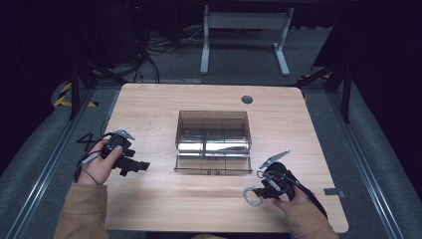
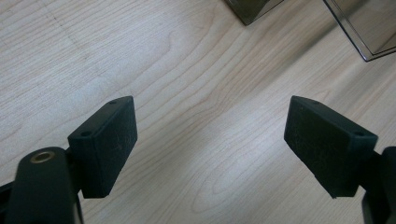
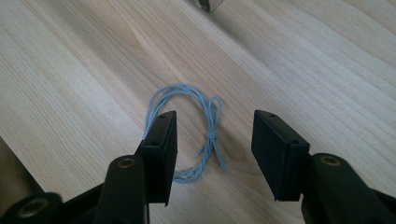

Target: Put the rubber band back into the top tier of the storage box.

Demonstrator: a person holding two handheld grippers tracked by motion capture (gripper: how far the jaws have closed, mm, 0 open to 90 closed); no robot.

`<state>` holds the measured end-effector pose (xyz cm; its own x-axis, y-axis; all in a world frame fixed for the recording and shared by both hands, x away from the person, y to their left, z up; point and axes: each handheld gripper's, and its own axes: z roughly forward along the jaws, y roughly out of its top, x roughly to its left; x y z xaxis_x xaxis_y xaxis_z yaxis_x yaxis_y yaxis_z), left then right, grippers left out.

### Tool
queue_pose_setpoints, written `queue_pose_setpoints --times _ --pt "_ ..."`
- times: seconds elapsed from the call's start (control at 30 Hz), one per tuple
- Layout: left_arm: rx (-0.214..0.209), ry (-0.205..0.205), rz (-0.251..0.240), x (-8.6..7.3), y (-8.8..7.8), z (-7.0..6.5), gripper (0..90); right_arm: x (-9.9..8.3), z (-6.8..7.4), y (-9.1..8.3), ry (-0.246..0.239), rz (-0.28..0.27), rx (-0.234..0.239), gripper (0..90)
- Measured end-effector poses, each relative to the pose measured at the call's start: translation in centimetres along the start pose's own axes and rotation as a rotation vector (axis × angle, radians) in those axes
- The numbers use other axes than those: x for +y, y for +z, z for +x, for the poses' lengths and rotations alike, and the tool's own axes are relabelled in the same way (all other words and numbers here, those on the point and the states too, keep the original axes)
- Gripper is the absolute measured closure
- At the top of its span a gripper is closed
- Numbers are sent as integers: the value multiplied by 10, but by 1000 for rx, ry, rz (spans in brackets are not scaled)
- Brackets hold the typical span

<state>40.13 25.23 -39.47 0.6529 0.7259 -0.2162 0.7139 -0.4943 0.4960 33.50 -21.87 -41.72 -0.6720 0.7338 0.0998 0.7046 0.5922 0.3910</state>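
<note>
Wooden table (image 3: 70, 70), looped pale-blue string (image 3: 205, 126)

The bench (image 1: 149, 109) is pale wood with a fine streaked grain. On it lies a light grey-blue coil of cord (image 3: 196, 126). The organizer box (image 1: 213, 142) is smoky, see-through brown-grey, perhaps with shiny strips inside. Both grippers' fingers (image 2: 105, 144) are matt black. The person's sleeves (image 1: 82, 211) are tan.

High view: I look forward and down from above on the whole surface (image 1: 149, 199).
Left tool view: close, low over bare wood, box (image 2: 254, 9) corners at top.
Right tool view: close, shares the looped cord (image 3: 205, 126) with high view.
</note>
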Motion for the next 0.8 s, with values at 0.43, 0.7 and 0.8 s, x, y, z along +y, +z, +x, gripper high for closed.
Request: queue_pose_setpoints --times 0.43,0.7,0.8 --pt "0 -1 1 0 0 0 182 -3 2 15 -11 36 -3 577" --pt "2 -9 -1 -1 0 2 181 -4 3 16 -32 41 -28 692" --pt "0 -7 -1 0 0 1 181 -4 5 16 -45 44 -38 741"
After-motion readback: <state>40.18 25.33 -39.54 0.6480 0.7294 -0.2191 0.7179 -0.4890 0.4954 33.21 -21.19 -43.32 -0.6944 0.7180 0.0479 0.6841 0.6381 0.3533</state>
